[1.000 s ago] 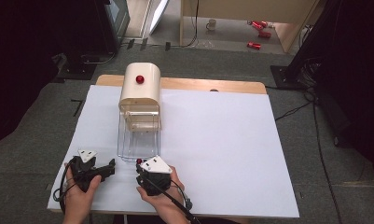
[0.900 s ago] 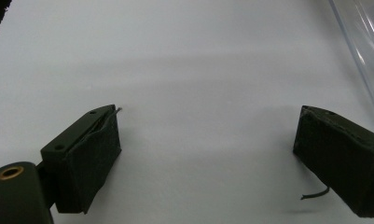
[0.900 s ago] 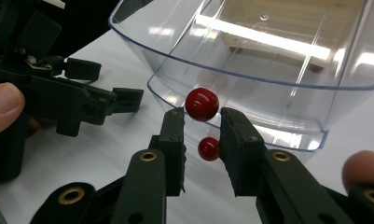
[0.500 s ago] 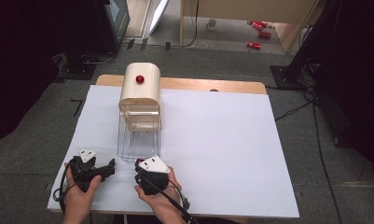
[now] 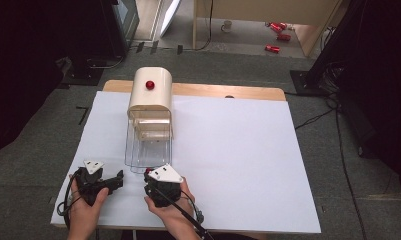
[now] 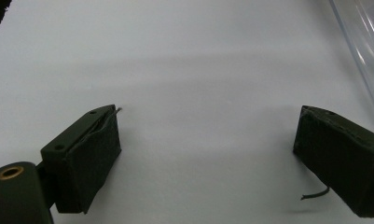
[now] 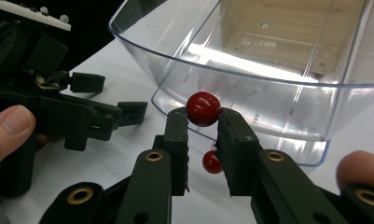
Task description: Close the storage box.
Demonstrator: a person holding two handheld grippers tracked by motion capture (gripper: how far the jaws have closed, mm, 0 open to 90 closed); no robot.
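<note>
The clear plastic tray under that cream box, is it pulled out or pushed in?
Pulled out: the clear plastic tray extends well beyond the cream box toward the person.

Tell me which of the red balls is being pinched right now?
The small glossy red ball between the right hand-held gripper jaws, at the clear plastic tray's rim. The other red ball sits atop the cream dome-shaped dispenser, untouched.

Right gripper [image 5: 149, 176] w/ red ball [image 7: 203, 108] edged slightly left toward the clear bin [image 5: 148, 145].
</note>
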